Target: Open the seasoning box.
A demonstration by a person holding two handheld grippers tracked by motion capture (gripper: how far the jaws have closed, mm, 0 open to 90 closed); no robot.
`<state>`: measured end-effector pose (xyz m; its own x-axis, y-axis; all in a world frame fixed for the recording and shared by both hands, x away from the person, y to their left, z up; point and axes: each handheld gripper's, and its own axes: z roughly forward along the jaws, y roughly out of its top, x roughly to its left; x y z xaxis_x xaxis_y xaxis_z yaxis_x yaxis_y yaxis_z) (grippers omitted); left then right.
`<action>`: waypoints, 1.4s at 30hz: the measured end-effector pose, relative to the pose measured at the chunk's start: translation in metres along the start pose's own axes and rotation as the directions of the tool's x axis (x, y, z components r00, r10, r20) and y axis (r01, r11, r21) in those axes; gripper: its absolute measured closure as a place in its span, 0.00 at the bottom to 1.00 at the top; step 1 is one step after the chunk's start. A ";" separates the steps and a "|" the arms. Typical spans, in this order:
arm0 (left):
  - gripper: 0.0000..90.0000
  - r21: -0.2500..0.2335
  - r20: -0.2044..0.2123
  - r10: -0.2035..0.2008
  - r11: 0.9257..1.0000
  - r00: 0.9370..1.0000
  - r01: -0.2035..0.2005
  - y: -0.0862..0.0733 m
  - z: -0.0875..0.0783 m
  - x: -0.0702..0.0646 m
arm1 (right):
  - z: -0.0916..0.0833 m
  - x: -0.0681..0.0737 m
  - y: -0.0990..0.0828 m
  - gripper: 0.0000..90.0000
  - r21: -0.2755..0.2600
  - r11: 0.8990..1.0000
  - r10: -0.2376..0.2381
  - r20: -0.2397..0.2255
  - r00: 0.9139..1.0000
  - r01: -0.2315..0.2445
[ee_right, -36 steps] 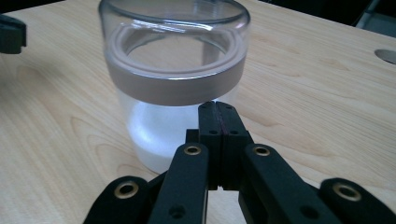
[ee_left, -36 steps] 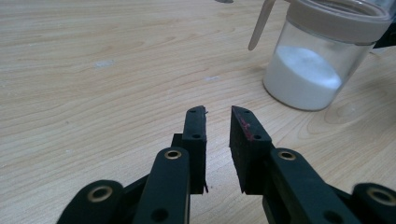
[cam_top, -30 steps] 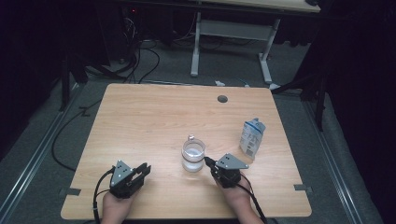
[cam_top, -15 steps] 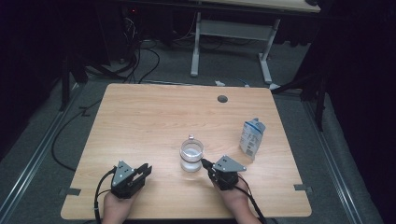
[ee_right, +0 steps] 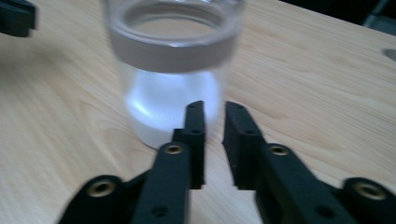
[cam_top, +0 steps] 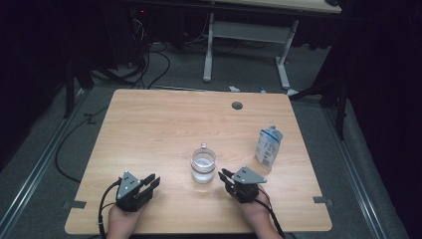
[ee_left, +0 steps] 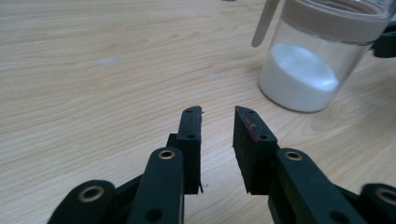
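Right gripper (cam_top: 226, 175) beside jar (cam_top: 203, 166), midtable

A blue-and-white carton (cam_top: 269, 147) stands upright near the wooden table's (cam_top: 149, 129) right edge.

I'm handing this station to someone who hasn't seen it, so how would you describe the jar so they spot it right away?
Start at the wooden table and look at its near half, between the two grippers. The jar stands upright there, clear glass with white powder in the bottom and a stick leaning out of it. The only other item, a blue and white carton to its right, is opaque and boxy.
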<state>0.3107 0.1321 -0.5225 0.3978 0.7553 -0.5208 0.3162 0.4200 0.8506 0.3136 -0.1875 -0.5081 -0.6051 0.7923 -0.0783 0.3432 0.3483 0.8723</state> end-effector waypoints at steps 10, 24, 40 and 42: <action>0.56 -0.031 -0.085 0.046 0.998 0.995 -0.049 0.018 -0.022 0.029 | -0.069 -0.066 -0.055 0.56 -0.024 0.993 0.121 0.154 0.981 -0.118; 0.47 -0.030 -0.103 0.071 0.997 0.992 -0.075 0.015 -0.019 0.029 | -0.070 -0.058 -0.054 0.54 -0.029 0.994 0.112 0.149 0.983 -0.109; 0.47 -0.025 -0.081 0.057 0.998 0.995 -0.060 0.013 -0.019 0.026 | -0.070 -0.055 -0.052 0.54 -0.029 0.992 0.125 0.158 0.979 -0.122; 0.47 -0.026 -0.070 0.059 0.998 0.996 -0.061 0.013 -0.020 0.026 | -0.070 -0.055 -0.052 0.54 -0.029 0.991 0.130 0.159 0.979 -0.127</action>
<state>0.3080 0.1670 -0.5233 0.3545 0.8123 -0.4630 0.2690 0.3856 0.8826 0.2785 -0.2842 -0.5150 -0.4335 0.9003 -0.0396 0.3966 0.2301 0.8887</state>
